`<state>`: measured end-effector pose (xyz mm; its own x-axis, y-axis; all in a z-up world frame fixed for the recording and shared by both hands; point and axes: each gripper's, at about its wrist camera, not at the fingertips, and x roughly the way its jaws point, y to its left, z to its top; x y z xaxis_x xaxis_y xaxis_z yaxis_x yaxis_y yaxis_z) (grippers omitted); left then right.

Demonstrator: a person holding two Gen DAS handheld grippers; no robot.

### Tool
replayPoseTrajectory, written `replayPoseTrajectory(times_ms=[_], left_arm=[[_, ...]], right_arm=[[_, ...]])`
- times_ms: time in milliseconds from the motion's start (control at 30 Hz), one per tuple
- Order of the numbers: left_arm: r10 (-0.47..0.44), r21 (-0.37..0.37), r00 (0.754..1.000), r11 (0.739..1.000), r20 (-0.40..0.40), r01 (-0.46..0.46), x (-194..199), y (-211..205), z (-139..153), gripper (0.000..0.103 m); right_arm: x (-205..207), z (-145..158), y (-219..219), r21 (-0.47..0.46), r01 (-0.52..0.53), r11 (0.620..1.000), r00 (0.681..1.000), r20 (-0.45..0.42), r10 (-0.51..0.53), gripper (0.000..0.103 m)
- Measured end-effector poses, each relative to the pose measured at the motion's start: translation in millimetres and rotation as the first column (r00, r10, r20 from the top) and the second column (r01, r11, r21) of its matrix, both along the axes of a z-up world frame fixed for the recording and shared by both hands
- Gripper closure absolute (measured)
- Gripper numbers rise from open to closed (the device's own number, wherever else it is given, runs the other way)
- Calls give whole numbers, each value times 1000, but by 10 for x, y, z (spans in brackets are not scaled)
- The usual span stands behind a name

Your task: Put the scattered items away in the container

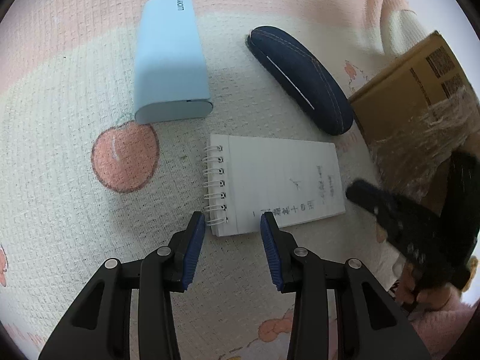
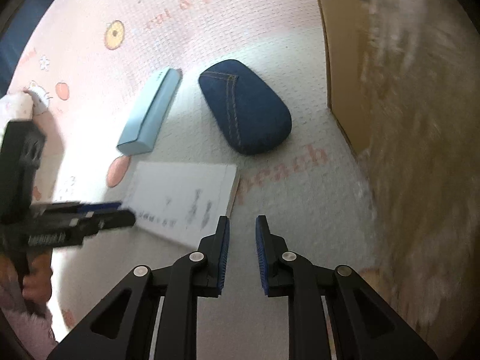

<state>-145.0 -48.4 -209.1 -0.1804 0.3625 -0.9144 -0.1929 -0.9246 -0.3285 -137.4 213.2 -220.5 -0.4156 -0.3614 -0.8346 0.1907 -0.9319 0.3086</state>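
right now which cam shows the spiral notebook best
The left wrist view: the spiral notebook lies sharp and whole, wire coils and handwriting clear, just past the left gripper. The right wrist view shows it blurred, its coil end covered by the other gripper.

You have a white spiral notepad (image 1: 279, 183) lying flat with handwriting up, a dark denim case (image 1: 300, 79) beyond it, and a pale blue box (image 1: 171, 60) marked LUCKY beside that, all apart on the mat; the tape-wrapped cardboard box (image 1: 420, 111) stands near the denim case
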Motion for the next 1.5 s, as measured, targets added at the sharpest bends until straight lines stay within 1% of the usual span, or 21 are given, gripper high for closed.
replayPoseTrajectory(times_ms=[33, 67, 133, 233, 267, 367, 433, 467, 533, 600, 700, 733, 800, 833, 867, 933, 1067, 1200, 1333, 1433, 1500], left_arm=[[5, 0, 1000, 1000, 0, -5, -17, -15, 7, 62], [12, -1, 1000, 1000, -4, -12, -34, -30, 15, 62], [24, 9, 1000, 1000, -7, -24, -66, -55, 21, 62], [37, 49, 999, 998, 0, -37, -118, -69, 12, 62], [37, 56, 999, 998, 1, -37, -130, -63, 10, 62], [29, 56, 1000, 998, -5, -29, -165, -34, -19, 62], [33, 72, 999, 997, -8, -33, -171, -57, -32, 62], [32, 80, 999, 996, -8, -31, -183, -52, -39, 62], [29, 102, 1000, 994, -6, -28, -179, -86, -56, 62], [32, 119, 999, 992, 0, -32, -216, -21, -82, 62], [36, 130, 999, 991, -8, -35, -205, -27, -95, 62], [34, 125, 999, 992, -20, -31, -158, -86, -79, 63], [31, 119, 999, 993, -39, -27, -81, -159, -57, 65], [37, 122, 999, 992, -38, -32, -97, -130, -61, 65], [48, 129, 998, 991, -33, -44, -140, -133, -70, 65], [75, 151, 997, 986, -15, -72, -157, -155, -75, 65], [77, 197, 996, 977, 36, -83, -145, -233, -86, 65], [115, 231, 991, 965, 67, -128, -169, -207, -176, 66], [113, 194, 992, 973, 55, -122, -168, -126, -164, 68], [90, 170, 995, 981, 40, -95, -194, -99, -148, 68], [43, 110, 999, 993, 7, -43, -176, -18, -111, 68]], right_arm=[[29, -4, 14, -9, 8, 1000, 1000, 3, -8, 73], [45, -12, 45, -40, 14, 999, 1000, 10, -14, 60], [80, -40, 108, -114, 21, 993, 1000, 22, -19, 50], [3, -103, 126, -237, 9, 971, 999, 32, -2, 49], [-31, -139, 123, -246, 17, 969, 999, 47, -6, 48], [-87, -169, 96, -275, 19, 961, 1000, 29, -12, 48], [-118, -194, 69, -299, 16, 954, 999, 33, -6, 47], [-124, -204, 69, -313, 16, 950, 999, 33, -6, 44], [-123, -226, 103, -365, 19, 931, 999, 36, -6, 43], [-129, -230, 112, -372, 11, 928, 999, 38, 4, 43], [-73, -170, 105, -389, 23, 921, 998, 61, 1, 44], [-42, -141, 98, -379, 25, 925, 998, 62, -1, 47], [-14, -131, 110, -334, 27, 942, 998, 65, -6, 60], [-4, -163, 102, -298, 41, 954, 996, 89, -15, 71], [0, -180, 111, -295, 43, 955, 995, 96, -15, 77], [-16, -225, 122, -302, 45, 952, 994, 105, -14, 81], [-80, -263, 98, -300, 38, 953, 992, 129, 1, 81], [-82, -307, 92, -378, 84, 922, 990, 137, -34, 81], [50, -224, 150, -450, 79, 890, 995, 88, -44, 81], [108, -311, 215, -483, 95, 871, 990, 139, -31, 81], [135, -394, 228, -474, 109, 874, 985, 170, -30, 81]])
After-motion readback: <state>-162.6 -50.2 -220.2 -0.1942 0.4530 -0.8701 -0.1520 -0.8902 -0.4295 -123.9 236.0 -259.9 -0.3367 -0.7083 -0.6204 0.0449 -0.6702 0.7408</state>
